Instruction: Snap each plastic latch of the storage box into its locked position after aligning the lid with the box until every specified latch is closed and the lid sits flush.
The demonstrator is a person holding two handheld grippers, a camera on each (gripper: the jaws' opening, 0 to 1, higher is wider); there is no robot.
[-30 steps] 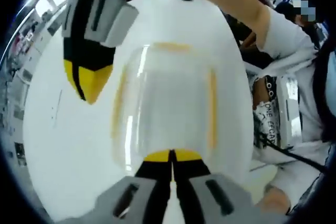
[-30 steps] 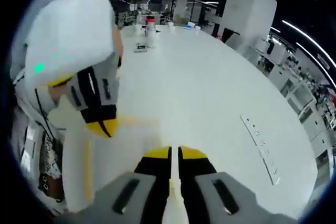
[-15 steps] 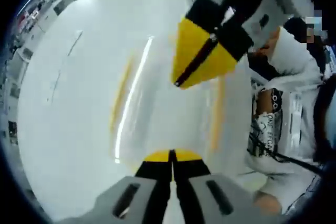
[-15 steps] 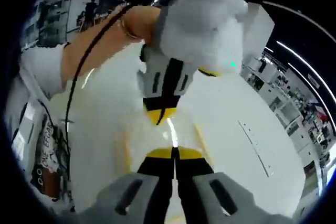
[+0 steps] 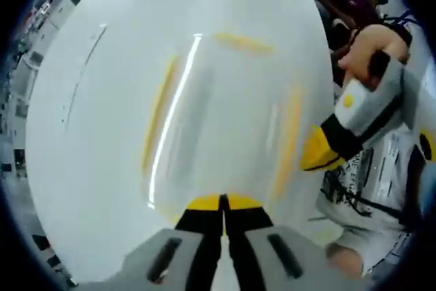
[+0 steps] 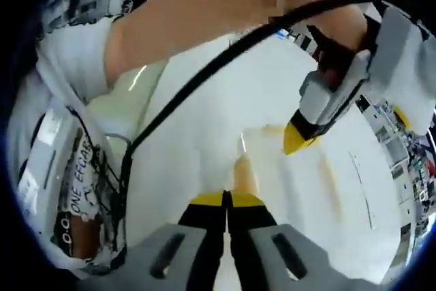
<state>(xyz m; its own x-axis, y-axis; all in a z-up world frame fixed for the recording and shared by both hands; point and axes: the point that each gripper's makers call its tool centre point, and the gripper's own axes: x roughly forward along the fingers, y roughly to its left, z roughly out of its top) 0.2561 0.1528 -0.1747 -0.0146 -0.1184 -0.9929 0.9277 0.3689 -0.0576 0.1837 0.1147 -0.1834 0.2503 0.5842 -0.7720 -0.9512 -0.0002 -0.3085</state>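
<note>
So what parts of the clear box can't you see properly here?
- Latches: left gripper view, yellow strips smeared by blur; locked or open, cannot tell.
- Box walls and lid seam: left gripper view, clear plastic washes out against the white table.
- Box's near end: right gripper view, hidden behind the right gripper.

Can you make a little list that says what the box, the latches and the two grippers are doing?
box: clear box with its lid on, sitting on a white table
latches: yellow strips along the lid's edges; too blurry to tell if locked
left gripper: shut, at the near edge of the box
right gripper: shut, tips at one latch
</note>
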